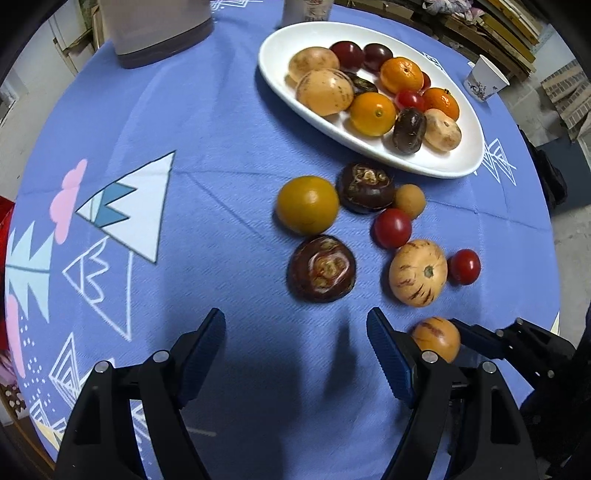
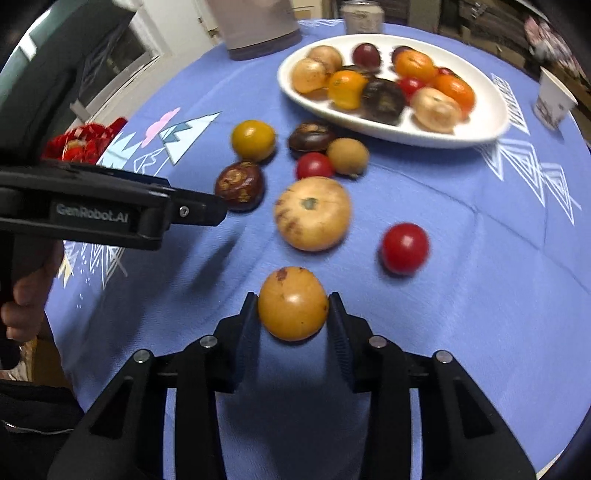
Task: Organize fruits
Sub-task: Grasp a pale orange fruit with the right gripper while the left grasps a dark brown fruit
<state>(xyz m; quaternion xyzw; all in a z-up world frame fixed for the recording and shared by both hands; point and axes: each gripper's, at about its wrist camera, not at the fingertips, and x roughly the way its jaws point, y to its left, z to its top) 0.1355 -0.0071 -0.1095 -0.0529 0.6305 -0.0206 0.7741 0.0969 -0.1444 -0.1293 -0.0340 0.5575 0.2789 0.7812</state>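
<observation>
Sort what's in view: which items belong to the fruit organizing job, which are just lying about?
Job:
- white oval plate, already holding fruit
- loose fruit on the blue cloth, e.g. round yellow-orange fruit, dark brown wrinkled fruit, red cherry tomato
- small tan-orange fruit between the right gripper pads

Lying about:
- white paper cup
- grey container
- red packaging

My two grippers are matte black plastic: left gripper (image 1: 295,350), right gripper (image 2: 291,317). Blue ribbed pads (image 1: 388,358) line the fingers, silver screws (image 2: 208,341) pin the linkages, and grey "GenRobot.AI" lettering (image 2: 92,218) marks one side. I see a dark sleeve (image 2: 33,417).
</observation>
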